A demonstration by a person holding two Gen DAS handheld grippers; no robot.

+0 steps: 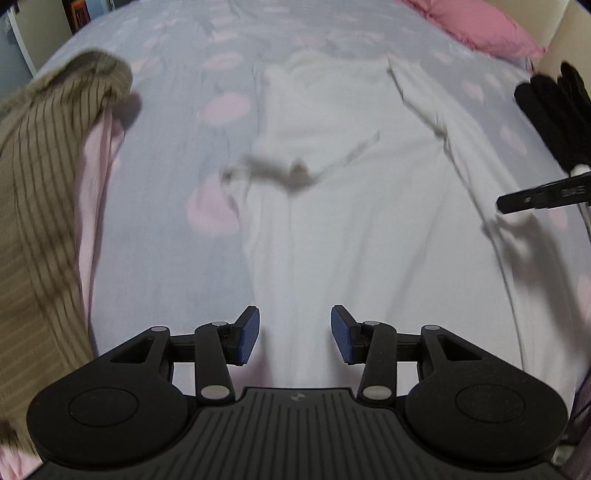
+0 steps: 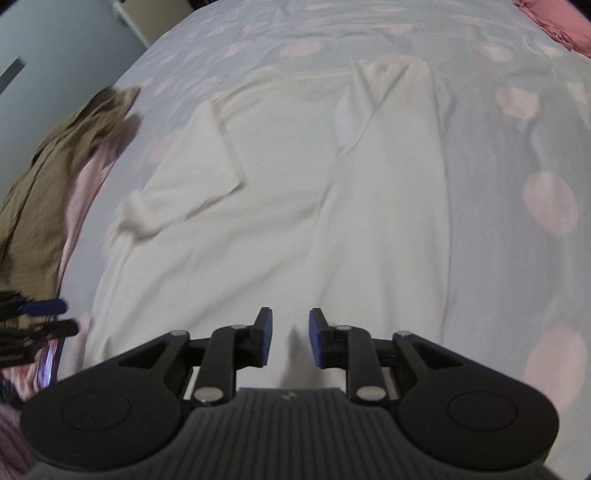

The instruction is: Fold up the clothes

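A white T-shirt (image 1: 351, 221) (image 2: 295, 203) lies spread flat on the bed, with one sleeve (image 2: 192, 177) folded in over the body and its right side folded over lengthwise. My left gripper (image 1: 294, 325) hovers over the shirt's near left edge, open with nothing between its blue pads. It also shows at the left edge of the right wrist view (image 2: 70, 316). My right gripper (image 2: 290, 328) hangs above the shirt's near part, open and holding nothing. One of its fingers (image 1: 535, 197) and a black-gloved hand (image 1: 554, 110) show at the right of the left wrist view.
The bed sheet (image 1: 166, 240) is grey-blue with pink dots. A brown striped garment (image 1: 40, 184) (image 2: 44, 177) lies on a pink one (image 1: 99, 166) at the bed's left side. A pink pillow (image 1: 480, 26) (image 2: 561, 22) sits at the far right.
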